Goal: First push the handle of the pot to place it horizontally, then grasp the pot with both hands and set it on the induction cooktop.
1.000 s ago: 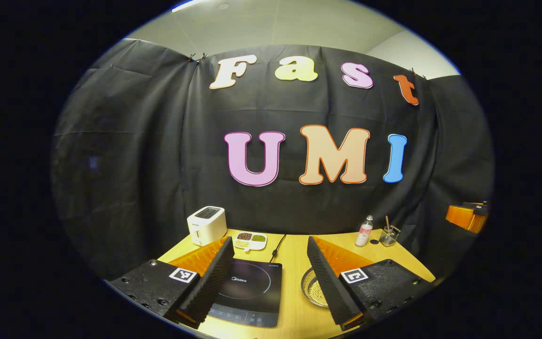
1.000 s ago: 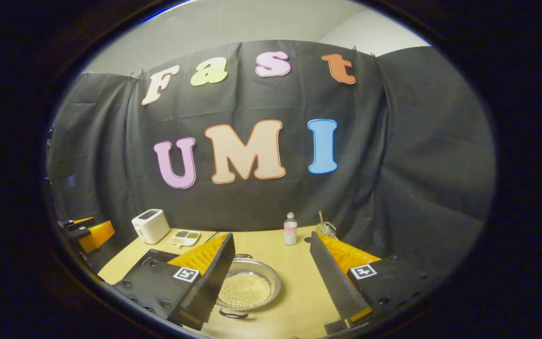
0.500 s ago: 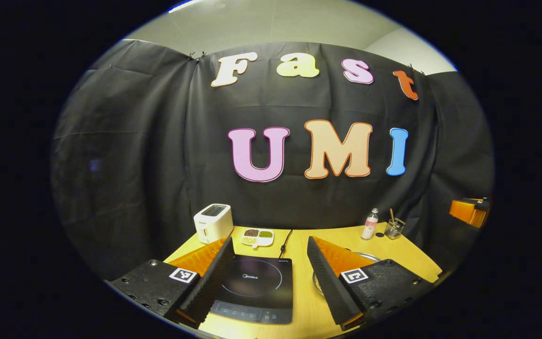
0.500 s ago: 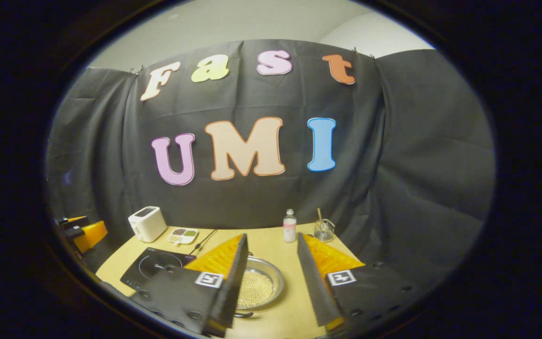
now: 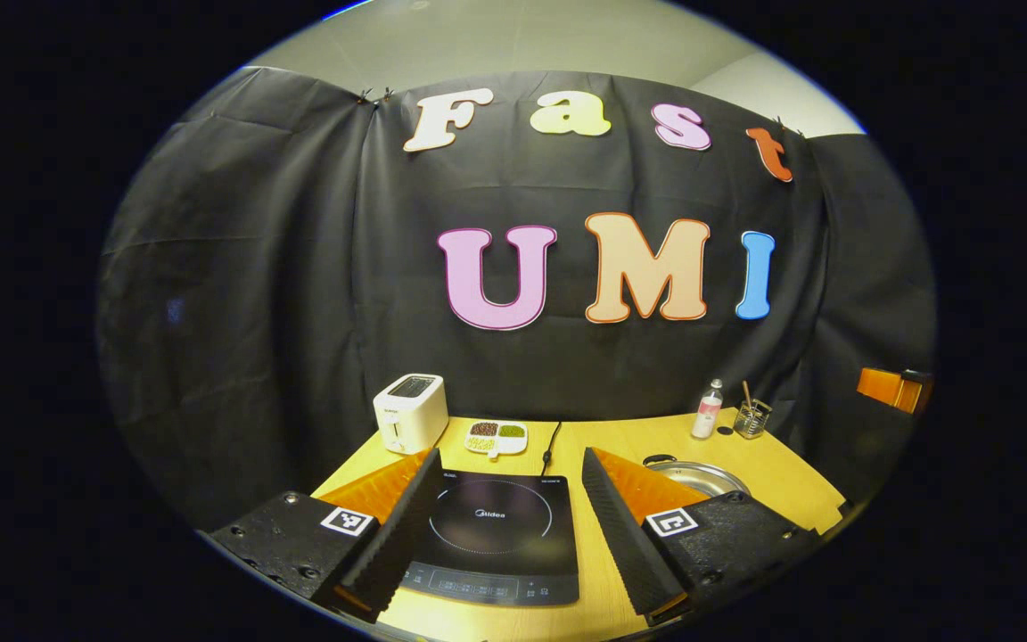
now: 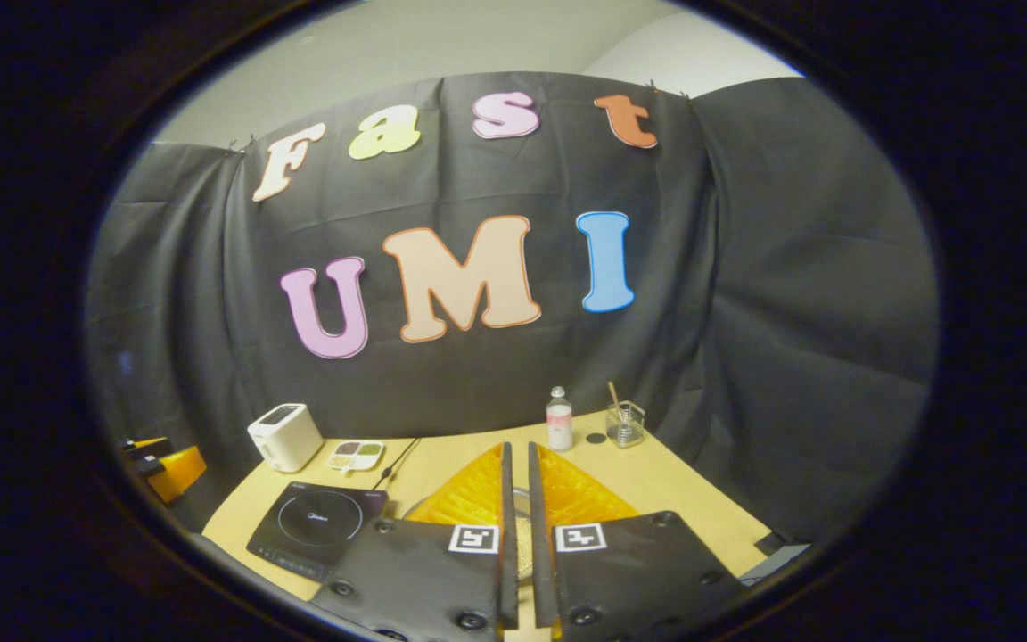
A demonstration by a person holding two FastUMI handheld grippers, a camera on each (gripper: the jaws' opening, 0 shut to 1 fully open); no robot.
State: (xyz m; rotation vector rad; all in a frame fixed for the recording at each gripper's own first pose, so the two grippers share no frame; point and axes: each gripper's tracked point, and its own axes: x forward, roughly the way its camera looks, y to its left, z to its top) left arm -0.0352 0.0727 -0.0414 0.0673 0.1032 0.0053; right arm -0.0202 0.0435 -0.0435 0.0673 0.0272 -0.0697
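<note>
Pot [image 5: 696, 477] sits beside cooktop [image 5: 496, 539], table edge [image 5: 821, 517] near.

Staged kitchen demo booth, not a real home. Black cloth wall [image 5: 255, 267] draped and clipped behind a wooden table [image 5: 638, 441], plain office-style ceiling [image 5: 522, 36] above. Kitchen props laid out on top: induction cooktop [image 5: 496, 535], white toaster [image 5: 410, 412], divided dish of beans [image 5: 496, 435], steel pot [image 5: 701, 477], small bottle [image 5: 708, 410], glass holder with a stick [image 5: 750, 417]. Same layout seen from right gripper view: cooktop [image 6: 313, 526], toaster [image 6: 284, 435].
</note>
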